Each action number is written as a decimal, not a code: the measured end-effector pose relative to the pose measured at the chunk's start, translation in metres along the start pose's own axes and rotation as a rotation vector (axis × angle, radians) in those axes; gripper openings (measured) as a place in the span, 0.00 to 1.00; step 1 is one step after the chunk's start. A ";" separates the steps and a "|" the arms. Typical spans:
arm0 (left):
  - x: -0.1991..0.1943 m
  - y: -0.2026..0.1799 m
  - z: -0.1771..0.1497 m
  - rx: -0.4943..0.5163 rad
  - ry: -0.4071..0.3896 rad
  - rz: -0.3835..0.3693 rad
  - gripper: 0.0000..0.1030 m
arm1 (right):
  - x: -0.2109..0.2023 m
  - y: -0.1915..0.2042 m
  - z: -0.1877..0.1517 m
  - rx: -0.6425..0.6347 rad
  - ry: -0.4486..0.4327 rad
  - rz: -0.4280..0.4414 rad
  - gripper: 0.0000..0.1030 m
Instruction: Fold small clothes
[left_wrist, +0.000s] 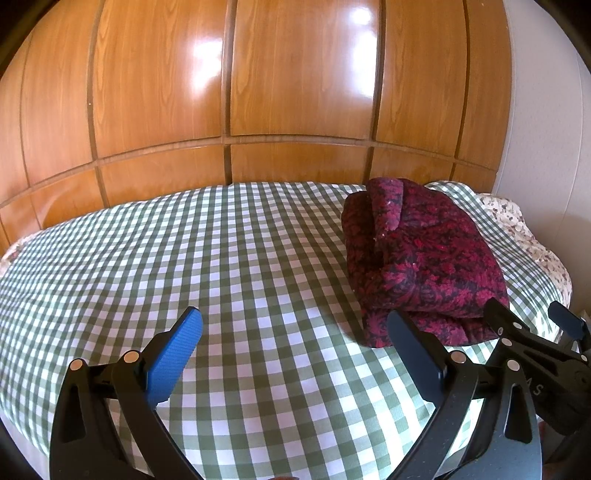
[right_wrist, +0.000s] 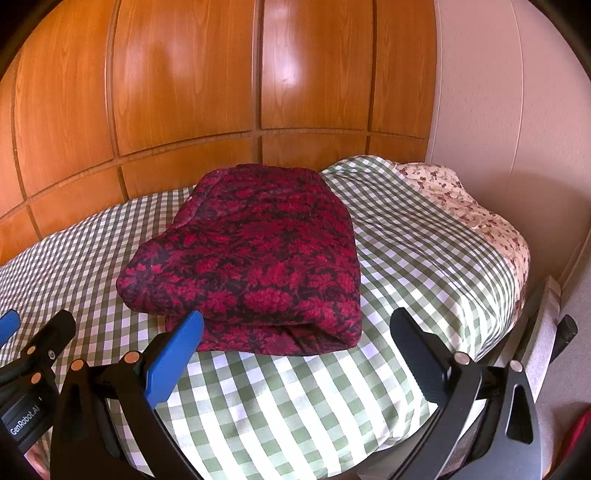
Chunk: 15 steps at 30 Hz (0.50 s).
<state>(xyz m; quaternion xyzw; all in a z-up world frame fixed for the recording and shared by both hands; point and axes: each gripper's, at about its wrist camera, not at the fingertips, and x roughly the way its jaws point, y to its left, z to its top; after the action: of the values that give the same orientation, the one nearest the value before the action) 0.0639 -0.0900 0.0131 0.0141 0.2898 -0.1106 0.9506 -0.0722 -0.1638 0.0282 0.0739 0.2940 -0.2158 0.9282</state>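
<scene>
Lying folded into a thick stack on the right side of the green checked bedspread (left_wrist: 221, 258), the red floral garment (right_wrist: 255, 258) looks finished, with left gripper (left_wrist: 295, 332) and right gripper (right_wrist: 297, 332) both spread and empty just near of it.

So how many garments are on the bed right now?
1: a red patterned garment, folded, on the checked bedspread just ahead of the open right gripper. Both views show no other; anything under it would be hidden.

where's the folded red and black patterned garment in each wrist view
Left wrist view: the folded red and black patterned garment lies right of centre, on the green and white checked bed cover.
Right wrist view: it sits at centre.
Shared landmark: the glossy wooden panelled wall behind the bed.
</scene>
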 end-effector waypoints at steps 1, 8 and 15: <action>0.000 0.000 0.000 -0.001 -0.001 -0.001 0.96 | 0.001 0.000 0.000 -0.001 0.001 0.001 0.98; -0.002 0.001 0.000 -0.002 -0.007 0.000 0.96 | 0.001 0.002 -0.001 0.005 0.004 0.003 0.98; -0.002 0.001 0.000 -0.003 -0.005 0.001 0.96 | 0.001 0.003 -0.003 0.003 0.006 0.003 0.98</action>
<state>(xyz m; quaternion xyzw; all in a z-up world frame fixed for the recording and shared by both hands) 0.0626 -0.0891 0.0142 0.0126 0.2876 -0.1096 0.9514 -0.0711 -0.1606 0.0252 0.0765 0.2965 -0.2148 0.9274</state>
